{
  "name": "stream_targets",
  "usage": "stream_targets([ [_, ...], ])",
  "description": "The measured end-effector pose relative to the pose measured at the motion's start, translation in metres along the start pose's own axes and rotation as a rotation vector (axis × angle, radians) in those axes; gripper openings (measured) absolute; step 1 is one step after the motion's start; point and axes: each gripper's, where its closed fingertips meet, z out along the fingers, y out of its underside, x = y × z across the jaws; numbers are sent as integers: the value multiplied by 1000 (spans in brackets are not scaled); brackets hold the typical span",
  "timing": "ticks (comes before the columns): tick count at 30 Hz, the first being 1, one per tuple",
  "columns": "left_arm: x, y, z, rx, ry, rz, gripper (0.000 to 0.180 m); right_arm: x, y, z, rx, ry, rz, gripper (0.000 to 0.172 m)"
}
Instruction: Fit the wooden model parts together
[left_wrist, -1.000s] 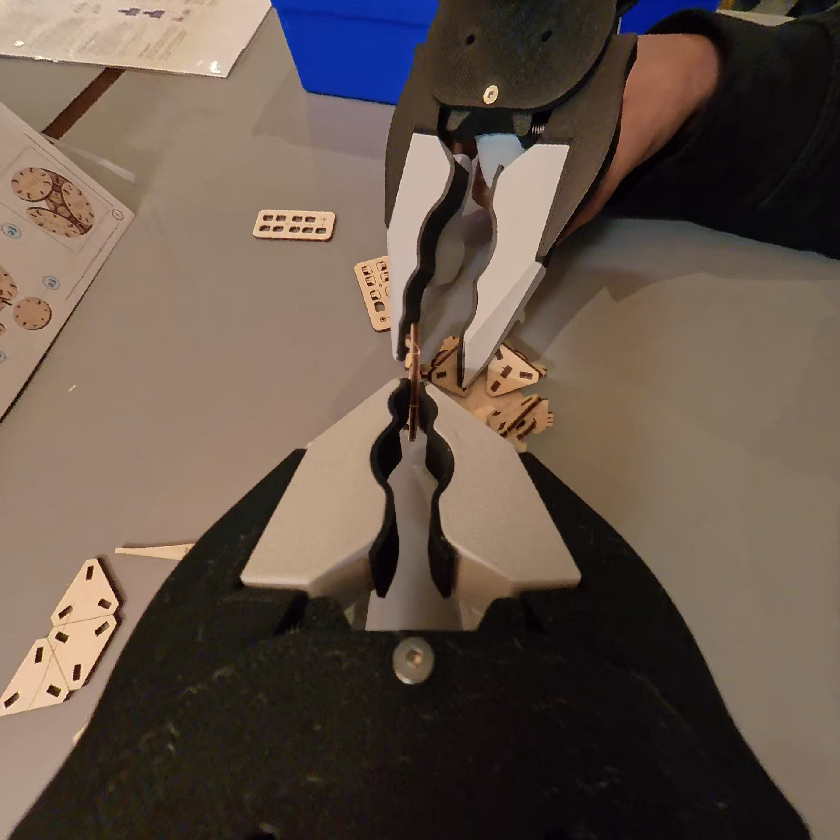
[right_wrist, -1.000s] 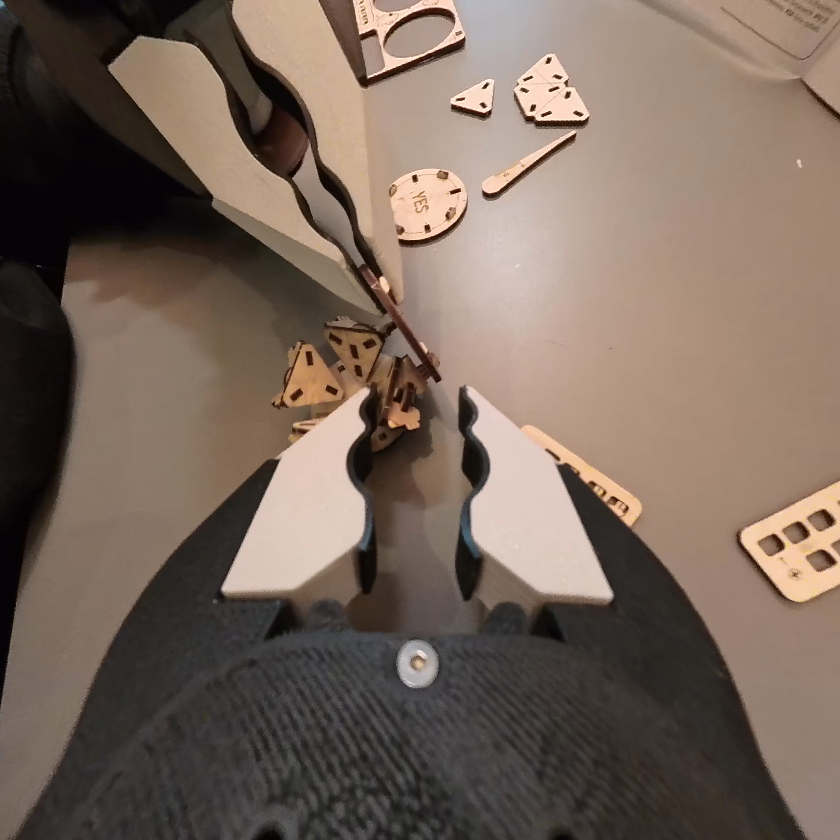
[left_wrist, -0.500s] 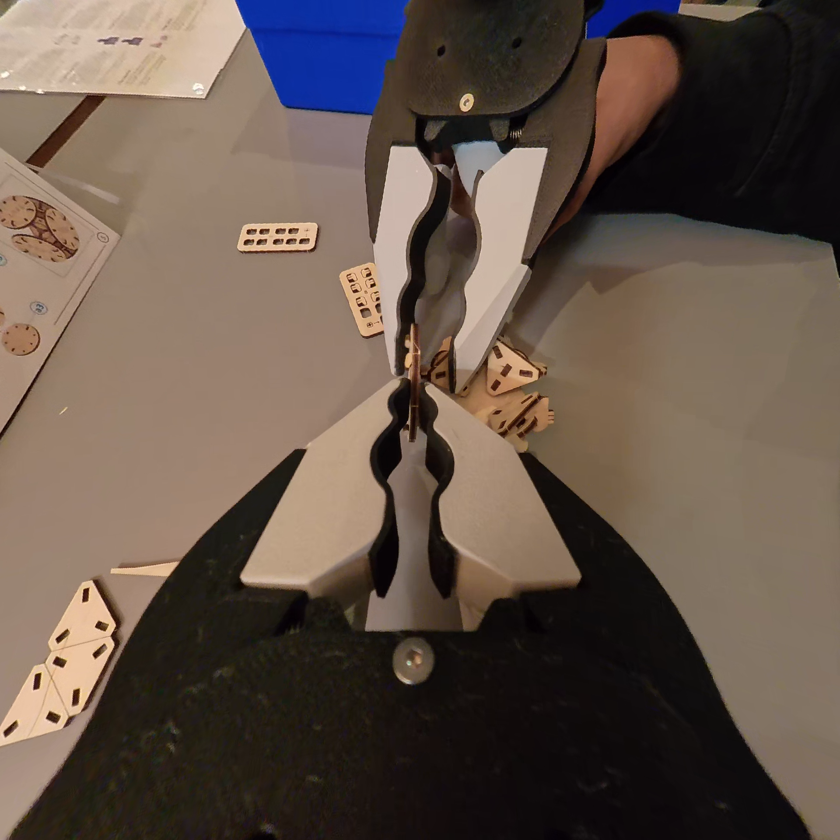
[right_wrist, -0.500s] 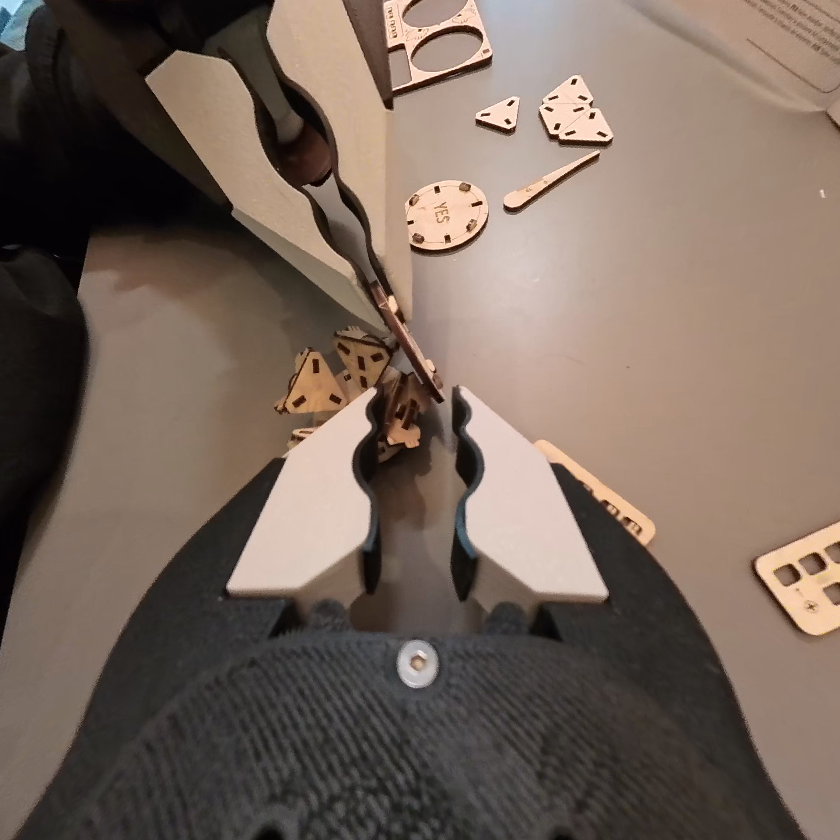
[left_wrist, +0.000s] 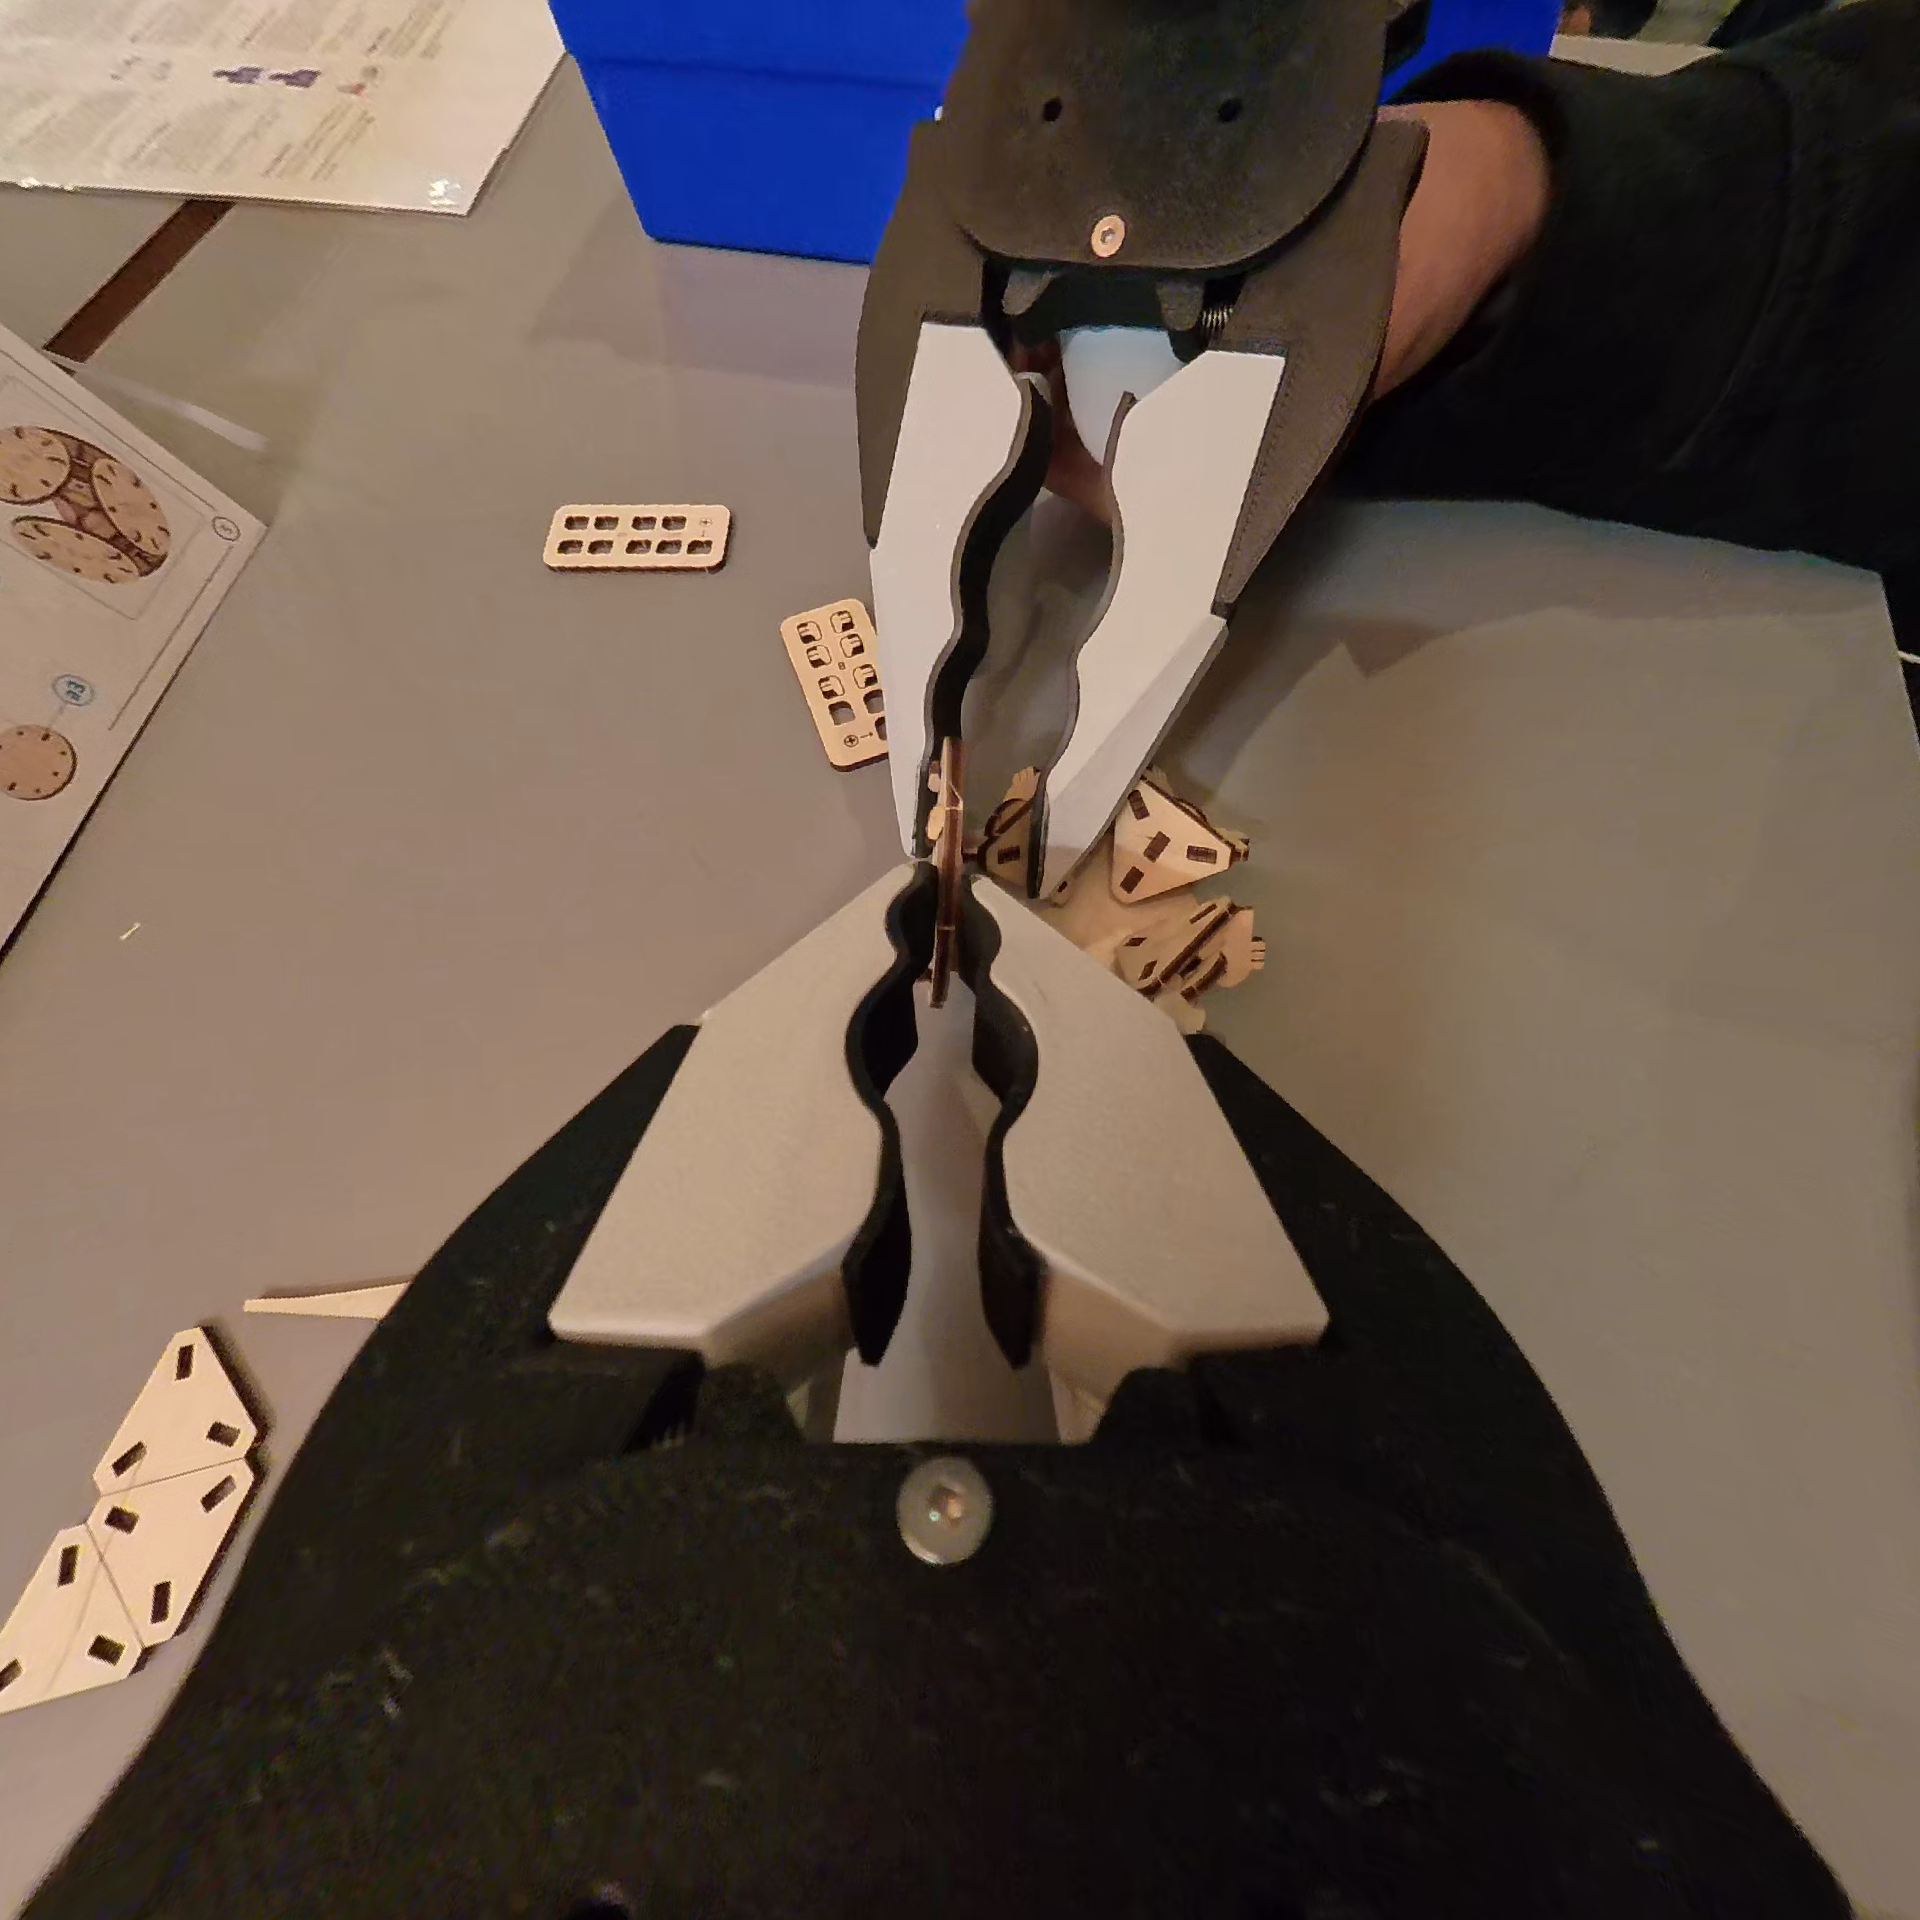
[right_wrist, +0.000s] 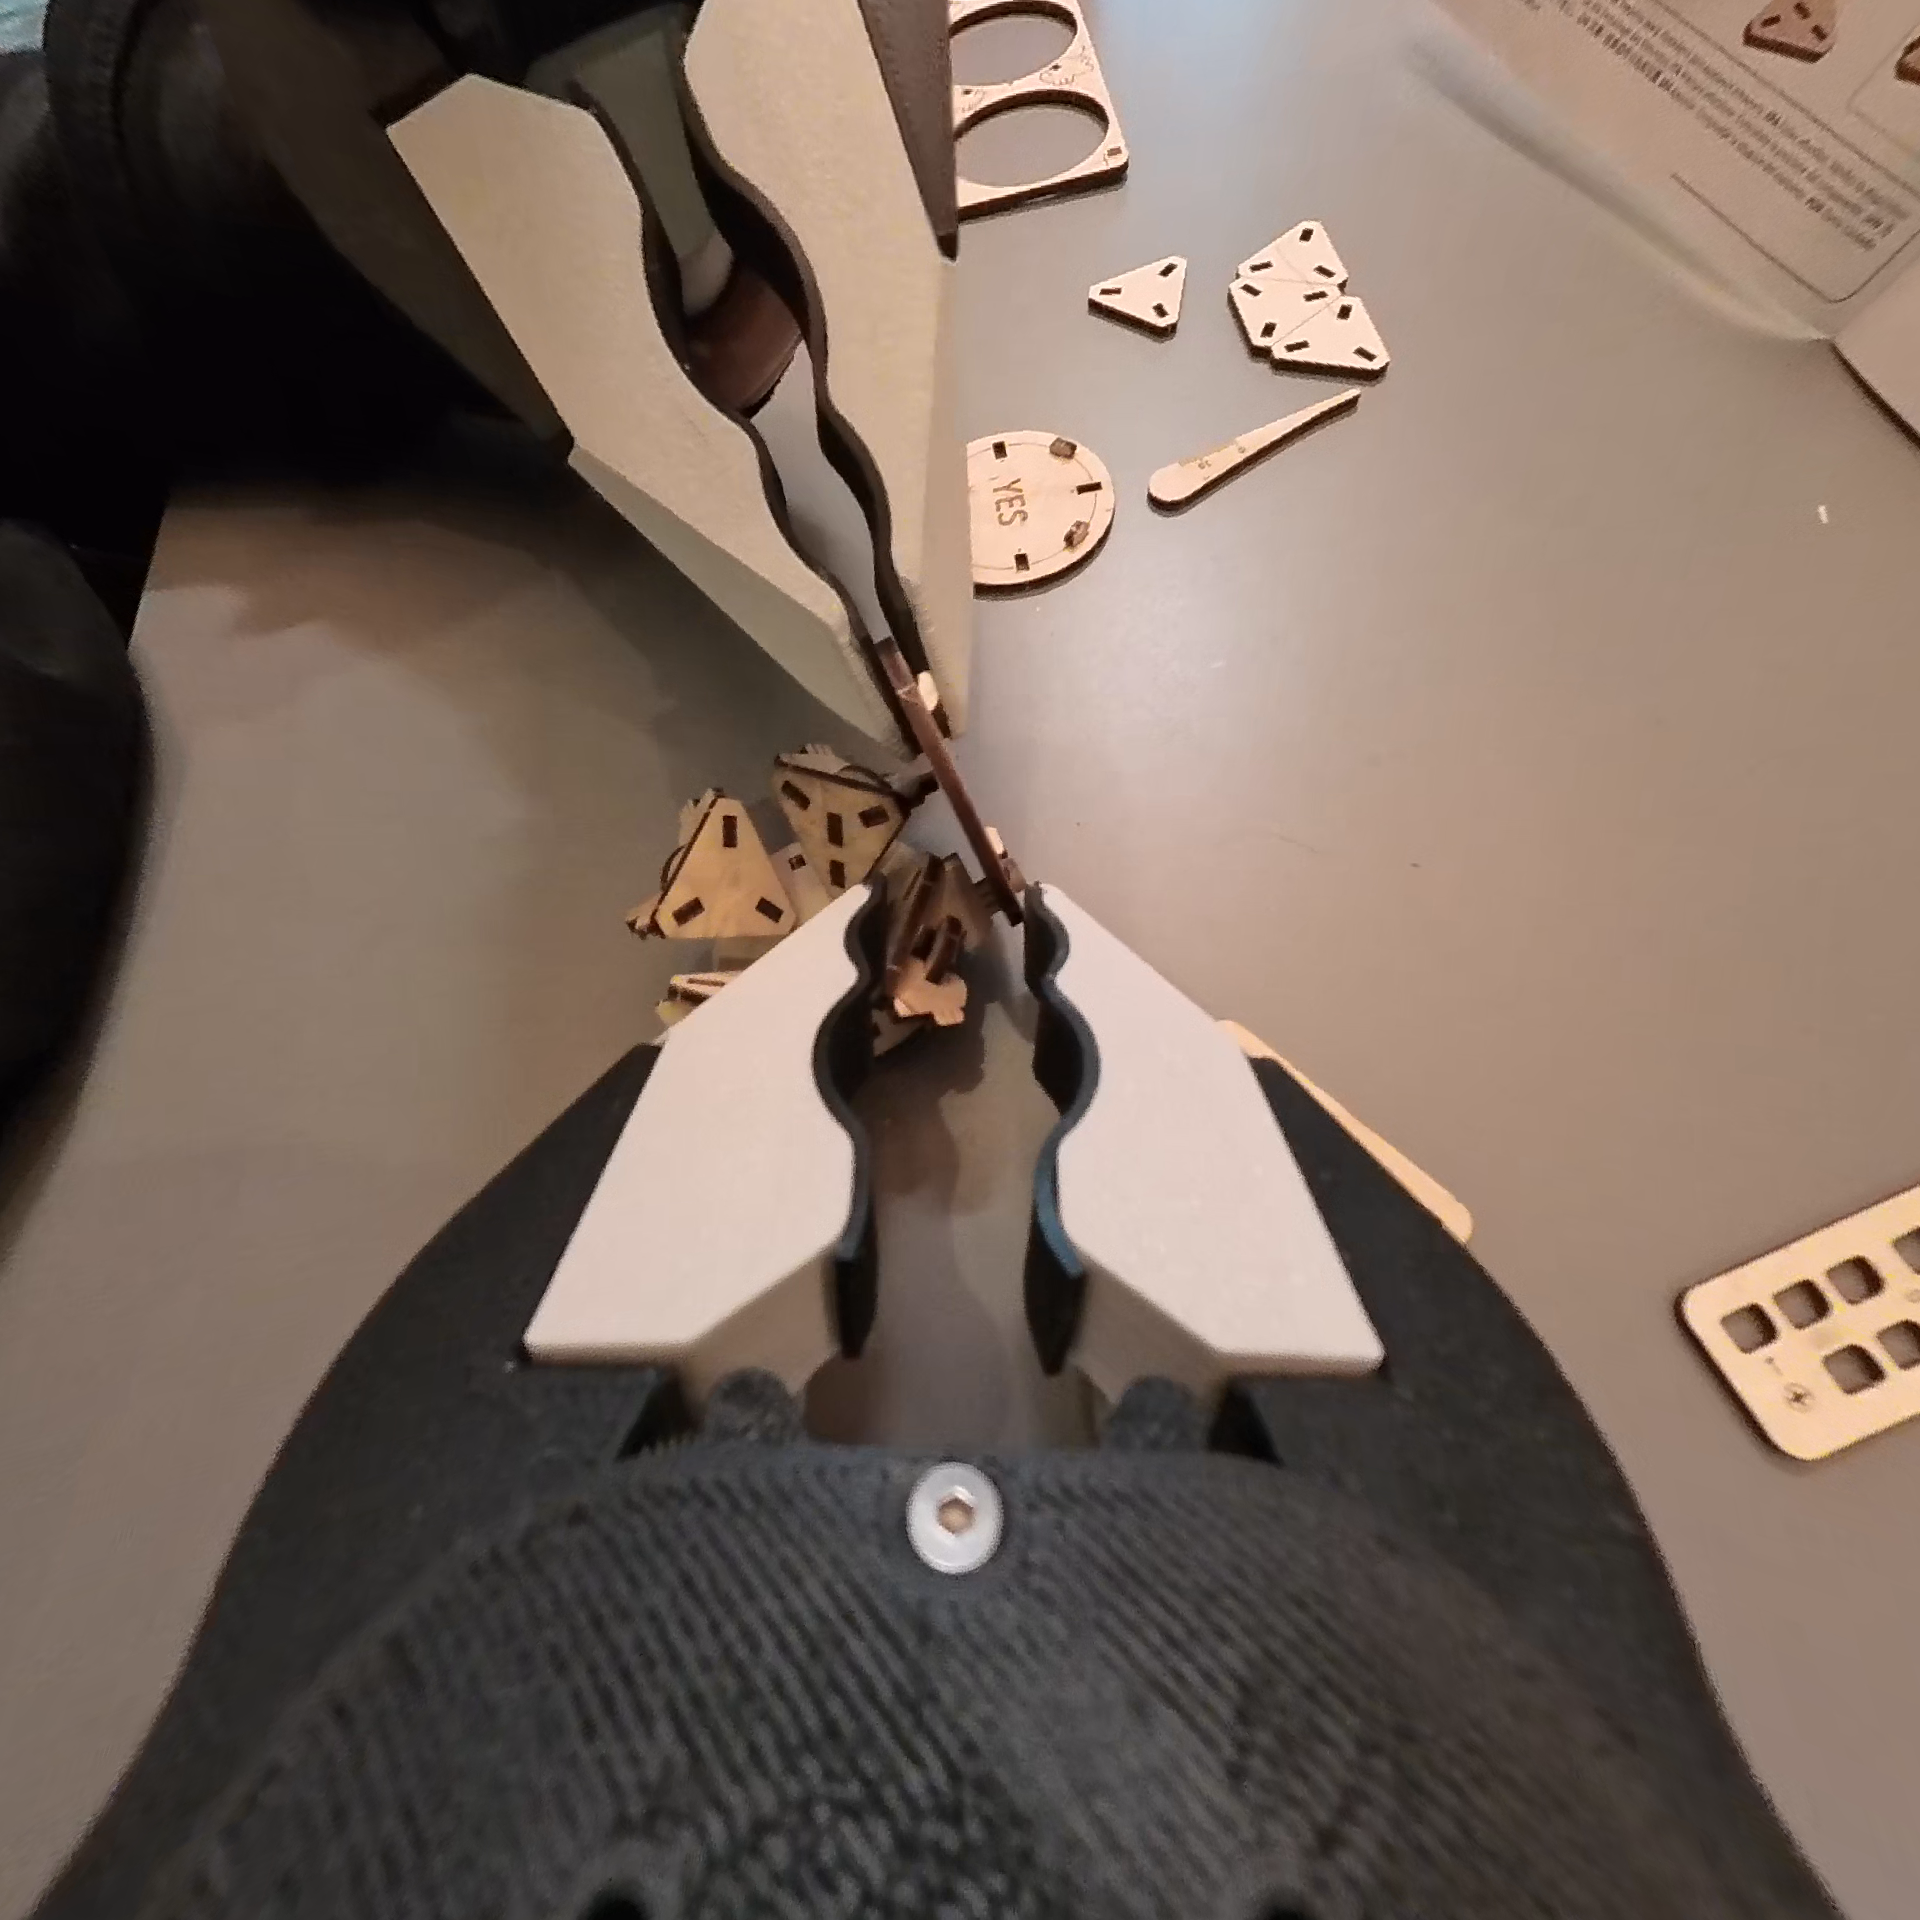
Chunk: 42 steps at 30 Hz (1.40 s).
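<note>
On the grey tabletop (left_wrist: 416, 883) my left wrist view alone shows a blue bin (left_wrist: 748, 114) and the hand (left_wrist: 1455, 239) behind the right gripper (left_wrist: 977, 862); my right view alone shows a round wooden disc (right_wrist: 1039, 514) and a cut-out wooden frame (right_wrist: 1039, 114). My left gripper (left_wrist: 943, 894) has its jaws clenched on a thin wooden plate (left_wrist: 945, 862), held edge-on above a heap of triangular wooden pieces (right_wrist: 727, 873). My right gripper's jaws stand released, straddling the plate's far end and part of the heap.

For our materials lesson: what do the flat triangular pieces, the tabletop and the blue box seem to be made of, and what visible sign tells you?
Triangular pieces: probably thin pale plywood, matt, with dark edges around the slots that suggest laser cutting.
Tabletop: smooth grey surface, perhaps laminate or coated board; soft reflections show a slight sheen.
Blue box: likely plastic, judging by its uniform saturated colour and smooth face; only part shows.
</note>
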Motion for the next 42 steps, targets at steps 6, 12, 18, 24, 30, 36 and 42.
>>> stream_targets([
  [6,0,0,1,-4,2,-6,0,7,-1,-1,5,49,-12,38],
  [12,2,0,1,-13,7,-6,0,3,-6,-2,33,52,-73,28],
  [18,3,0,2,-15,14,-4,0,-2,-3,-2,22,18,-78,23],
  [24,3,-1,2,-14,2,12,0,-2,-2,-2,17,14,-65,23],
  [30,6,-1,4,-10,16,7,0,-3,1,0,-7,-3,-41,26],
  [36,5,0,4,-14,13,13,0,-2,1,0,-8,6,-43,27],
  [42,5,0,5,-22,5,23,0,-2,0,1,-4,8,-29,26],
])
